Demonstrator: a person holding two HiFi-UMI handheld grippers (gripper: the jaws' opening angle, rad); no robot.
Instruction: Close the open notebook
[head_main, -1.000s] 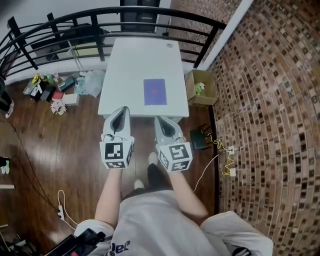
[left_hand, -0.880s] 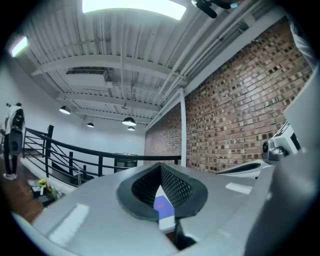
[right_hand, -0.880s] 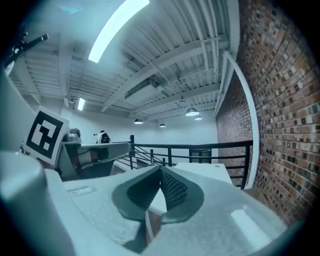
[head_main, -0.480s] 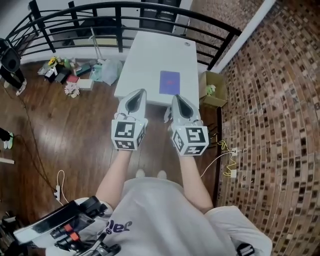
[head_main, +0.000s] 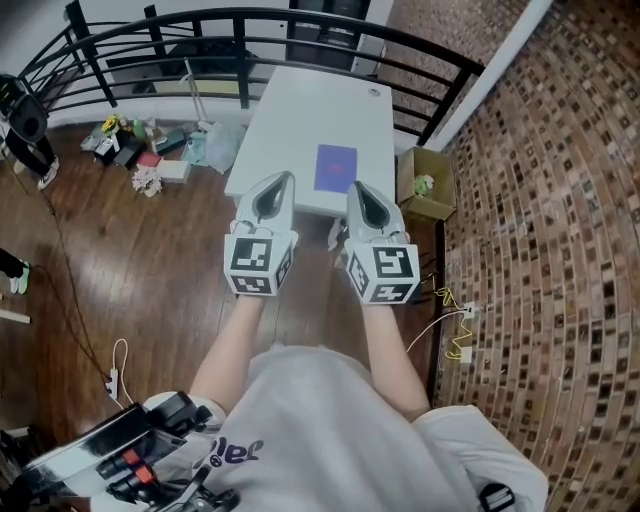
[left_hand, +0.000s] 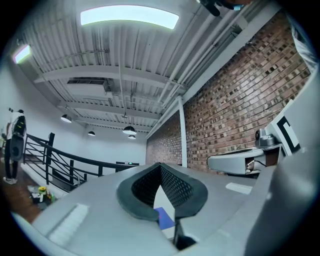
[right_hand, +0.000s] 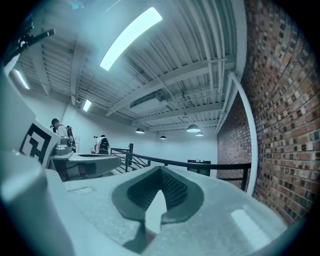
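Head view: left tool and right tool have risen side by side, short of the tabletop. The purple notebook lies flat at 12 o'clock and looks already closed.
Left gripper view: jaws together, empty.
Right gripper view: jaws together, empty.

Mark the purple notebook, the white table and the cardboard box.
purple notebook (head_main: 336, 168), head view, middle of its cover.
white table (head_main: 300, 112), head view, bare top left of the notebook.
cardboard box (head_main: 410, 192), head view, cardboard near its left edge.
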